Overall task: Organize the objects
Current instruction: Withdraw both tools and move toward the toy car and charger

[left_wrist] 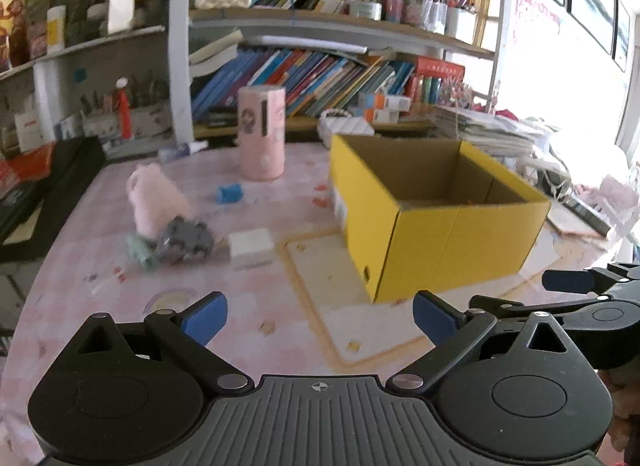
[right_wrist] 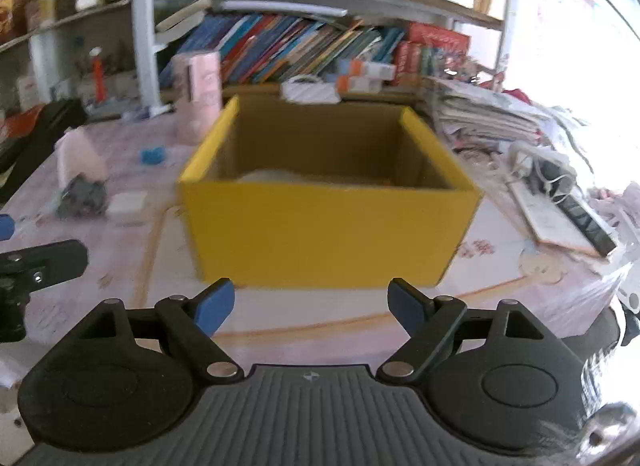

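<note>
A yellow cardboard box [left_wrist: 452, 242] stands open on the pink table; in the right wrist view [right_wrist: 328, 234] it sits straight ahead with something pale inside. Left of it lie a grey toy [left_wrist: 186, 244], a white block [left_wrist: 252, 246], a pink fluffy thing [left_wrist: 154, 201], a small green piece [left_wrist: 140, 252] and a small blue piece [left_wrist: 229, 193]. A pink cylinder [left_wrist: 262, 131] stands behind them. My left gripper [left_wrist: 320, 316] is open and empty, short of these objects. My right gripper [right_wrist: 310, 304] is open and empty in front of the box.
Bookshelves [left_wrist: 320, 73] full of books line the back. Stacked papers [right_wrist: 488, 121], a cable and a dark bar [right_wrist: 584, 221] lie right of the box. A black case [left_wrist: 48, 193] lies at the table's left edge. The right gripper's finger [left_wrist: 568, 281] shows at right.
</note>
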{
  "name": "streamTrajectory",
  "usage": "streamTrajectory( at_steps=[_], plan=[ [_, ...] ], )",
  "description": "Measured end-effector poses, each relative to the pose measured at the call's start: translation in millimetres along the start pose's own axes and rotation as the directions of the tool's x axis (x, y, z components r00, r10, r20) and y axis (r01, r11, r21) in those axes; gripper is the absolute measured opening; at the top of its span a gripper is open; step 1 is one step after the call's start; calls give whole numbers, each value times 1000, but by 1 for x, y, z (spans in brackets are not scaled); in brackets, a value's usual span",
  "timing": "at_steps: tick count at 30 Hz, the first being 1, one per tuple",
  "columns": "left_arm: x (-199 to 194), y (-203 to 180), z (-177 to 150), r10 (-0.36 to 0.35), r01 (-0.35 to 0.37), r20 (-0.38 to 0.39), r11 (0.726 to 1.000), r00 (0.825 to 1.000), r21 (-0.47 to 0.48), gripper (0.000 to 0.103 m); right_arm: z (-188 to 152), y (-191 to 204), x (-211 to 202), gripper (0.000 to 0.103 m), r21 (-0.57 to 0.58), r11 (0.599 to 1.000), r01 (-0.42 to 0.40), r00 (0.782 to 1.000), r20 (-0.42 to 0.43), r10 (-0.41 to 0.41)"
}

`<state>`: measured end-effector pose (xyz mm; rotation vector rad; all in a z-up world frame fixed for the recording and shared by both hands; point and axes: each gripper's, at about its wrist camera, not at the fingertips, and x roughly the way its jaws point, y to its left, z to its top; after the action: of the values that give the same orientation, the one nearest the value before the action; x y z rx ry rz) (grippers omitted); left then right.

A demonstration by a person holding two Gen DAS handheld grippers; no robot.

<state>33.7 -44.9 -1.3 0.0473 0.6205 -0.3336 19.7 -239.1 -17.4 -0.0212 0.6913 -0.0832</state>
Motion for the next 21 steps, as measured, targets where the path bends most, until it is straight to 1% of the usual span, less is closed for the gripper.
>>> streamTrajectory(
  at_steps=[7, 10, 16, 21],
  plan=[
    [-19, 23, -24, 36, -37, -48, 999, 998, -6, 100, -23, 34, -10, 85, 11, 999, -46, 997, -60, 46],
    [-26, 33, -31, 45, -47, -62, 999, 997, -21, 100, -26, 44, -12, 86, 16, 998, -58, 996, -73, 59],
    [-39, 52, -41, 69, -73, -68, 996, 995, -52, 100, -33, 65, -19, 88, 0, 996, -92, 992, -83, 91],
    [-52, 67, -46, 94, -98, -58, 992, 994, -83, 100, -35, 83, -21, 89, -24, 992, -121, 989, -92, 118]
  ],
)
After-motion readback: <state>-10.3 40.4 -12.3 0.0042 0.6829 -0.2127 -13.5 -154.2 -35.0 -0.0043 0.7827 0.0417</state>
